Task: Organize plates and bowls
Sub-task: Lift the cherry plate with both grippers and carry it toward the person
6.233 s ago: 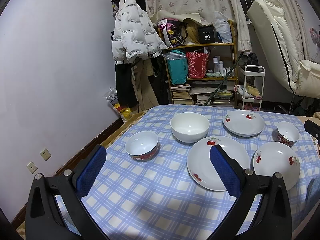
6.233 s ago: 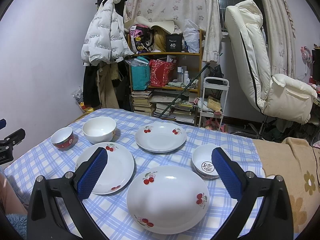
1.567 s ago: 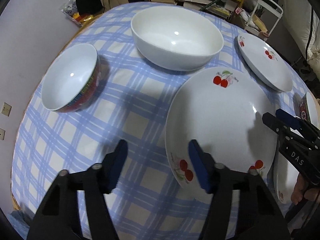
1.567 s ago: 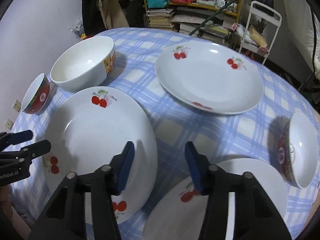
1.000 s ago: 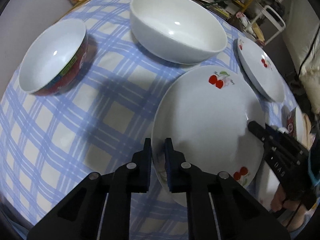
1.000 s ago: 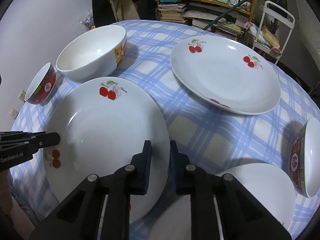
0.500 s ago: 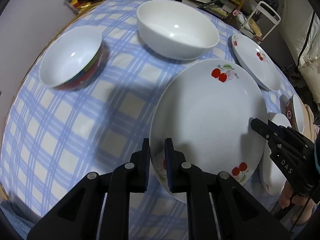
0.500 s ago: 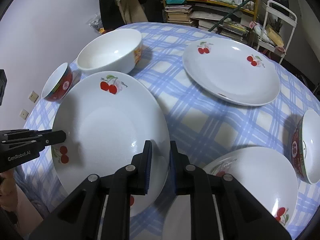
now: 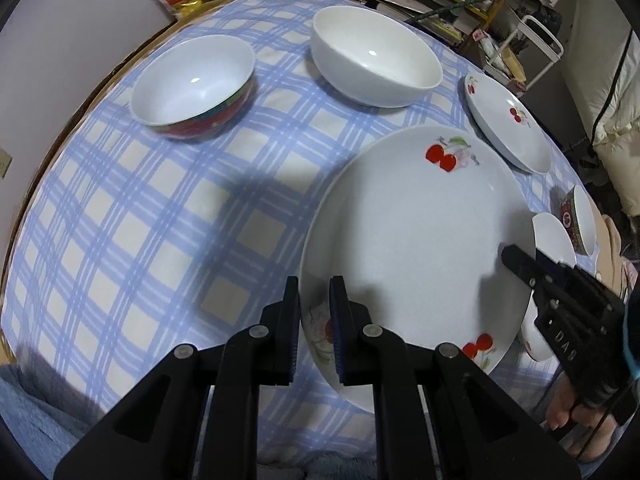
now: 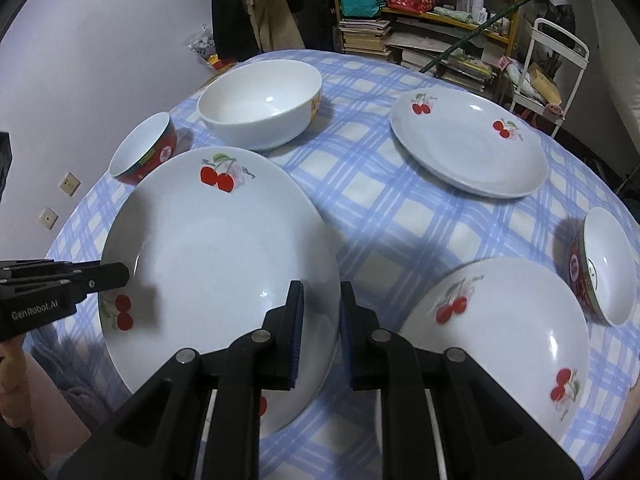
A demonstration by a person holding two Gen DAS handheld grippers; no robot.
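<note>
A large white cherry plate (image 9: 416, 240) (image 10: 216, 264) is held up off the blue checked tablecloth (image 9: 140, 208). My left gripper (image 9: 314, 320) is shut on its left rim. My right gripper (image 10: 320, 320) is shut on its right rim. Each gripper shows in the other's view, the right one (image 9: 520, 264) and the left one (image 10: 108, 274). A second cherry plate (image 10: 500, 332) lies at the front right, a third (image 10: 468, 144) at the back right. A big white bowl (image 9: 376, 68) (image 10: 260, 104) and a small red-sided bowl (image 9: 192, 84) (image 10: 140, 152) stand at the back left.
Another small red-sided bowl (image 10: 604, 264) stands at the table's right edge. Behind the table are a cluttered shelf (image 10: 432, 8) with books and bags and a white trolley (image 10: 552, 60). The wall (image 10: 80, 40) is close on the left.
Both grippers closed on the large plate's opposite rims about a second ago. Since then the plate has risen off the tablecloth and come toward the table's front.
</note>
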